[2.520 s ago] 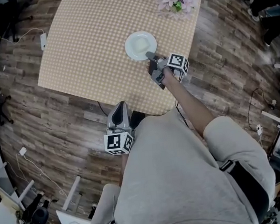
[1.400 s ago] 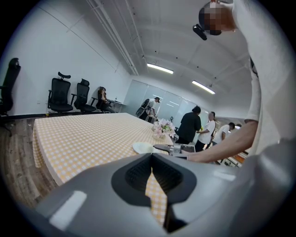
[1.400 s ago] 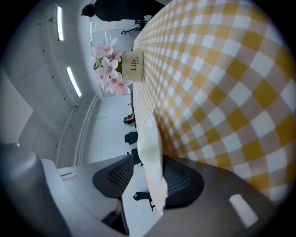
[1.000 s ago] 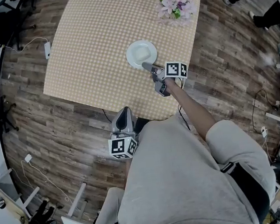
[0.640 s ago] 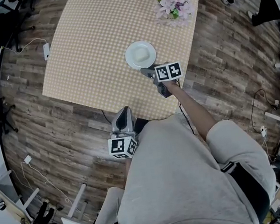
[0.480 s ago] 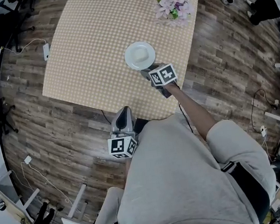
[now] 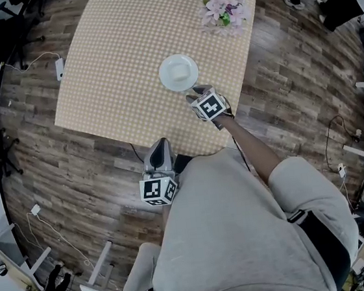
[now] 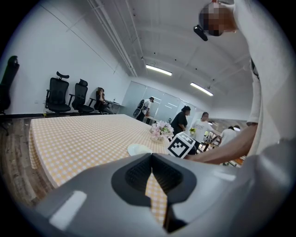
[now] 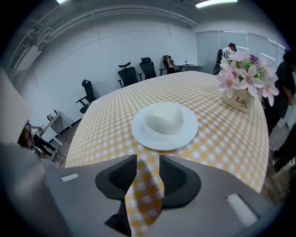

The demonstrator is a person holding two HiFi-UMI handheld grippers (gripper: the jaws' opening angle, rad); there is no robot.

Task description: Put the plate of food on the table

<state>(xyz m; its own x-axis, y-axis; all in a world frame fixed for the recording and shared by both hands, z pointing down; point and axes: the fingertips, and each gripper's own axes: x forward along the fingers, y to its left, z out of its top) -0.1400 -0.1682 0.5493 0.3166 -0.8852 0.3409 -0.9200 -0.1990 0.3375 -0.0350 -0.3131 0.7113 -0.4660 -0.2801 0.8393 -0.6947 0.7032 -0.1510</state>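
A white plate (image 7: 179,73) with a pale mound of food (image 9: 163,117) rests on the table's yellow checked cloth (image 7: 125,50), near its right edge. My right gripper (image 7: 192,95) hovers just short of the plate, pointing at it and apart from it. Its jaws (image 9: 148,159) are closing, and only tablecloth shows between them. My left gripper (image 7: 159,141) hangs below the table's near edge, close to my body, its fingertips together and empty. From the left gripper view the plate (image 8: 138,149) lies far ahead, beside the right gripper's marker cube (image 8: 183,144).
A pot of pink flowers (image 7: 223,5) stands beyond the plate at the table's far right corner. Office chairs (image 8: 69,95) line the far wall, and several people stand past the table's end. Cables (image 7: 27,48) lie on the wooden floor at the left.
My right gripper has drawn back from the plate's rim toward the table's near edge, and its cube has turned. The plate stays put. My left gripper has barely moved.
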